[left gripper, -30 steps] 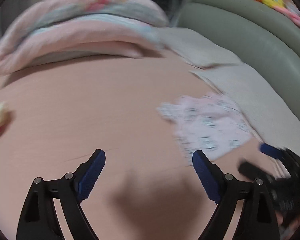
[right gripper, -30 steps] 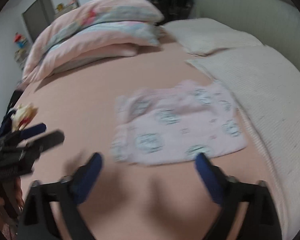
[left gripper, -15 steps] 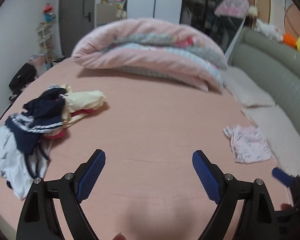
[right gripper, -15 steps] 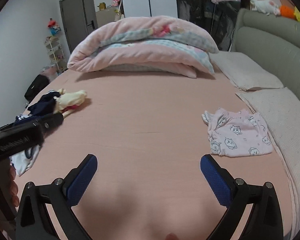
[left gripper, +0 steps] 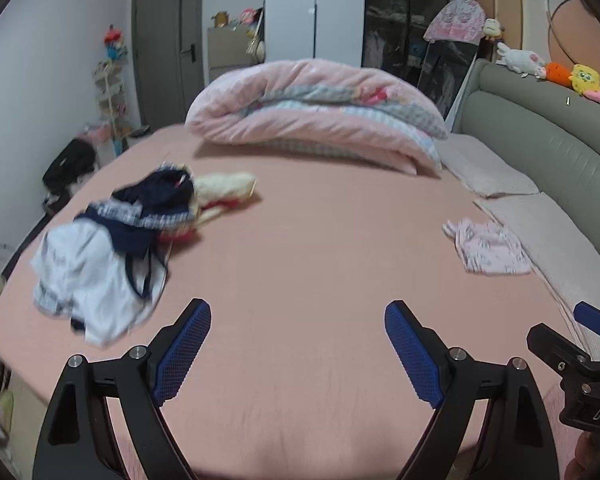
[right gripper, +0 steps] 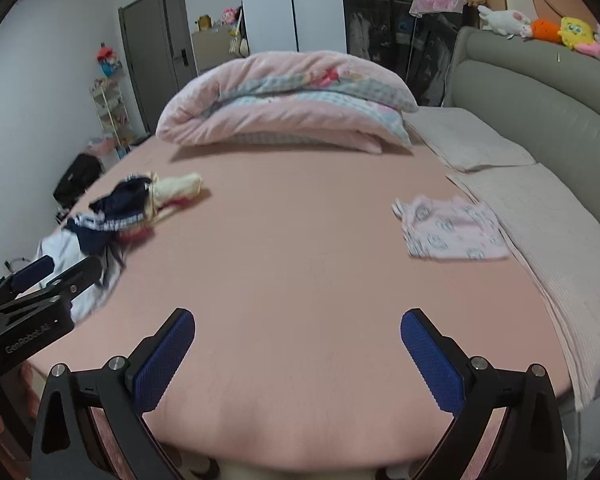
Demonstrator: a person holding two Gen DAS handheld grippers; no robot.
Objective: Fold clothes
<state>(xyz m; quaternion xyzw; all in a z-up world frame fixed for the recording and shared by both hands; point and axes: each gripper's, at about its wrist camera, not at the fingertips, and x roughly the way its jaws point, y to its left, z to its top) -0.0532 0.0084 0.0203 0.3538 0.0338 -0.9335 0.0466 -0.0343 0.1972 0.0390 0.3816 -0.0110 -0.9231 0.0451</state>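
Note:
A folded pink printed garment (left gripper: 490, 246) lies flat on the pink bed at the right, next to a beige blanket; it also shows in the right wrist view (right gripper: 452, 232). A loose pile of unfolded clothes (left gripper: 112, 240), white, navy, cream and red, lies at the left, and shows in the right wrist view (right gripper: 116, 216). My left gripper (left gripper: 298, 350) is open and empty above the bed's near edge. My right gripper (right gripper: 298, 354) is open and empty too, over the near edge. Both are well short of the clothes.
A rolled pink quilt (left gripper: 316, 116) lies at the far side of the bed (left gripper: 320, 240). Beige blankets (right gripper: 540, 216) and a green headboard (right gripper: 540, 96) run along the right. The right gripper's tip (left gripper: 592, 316) shows at the right edge of the left wrist view.
Both grippers have pulled back and up from close over the pink garment to the bed's near edge. The whole bed and the clothes pile have come into view.

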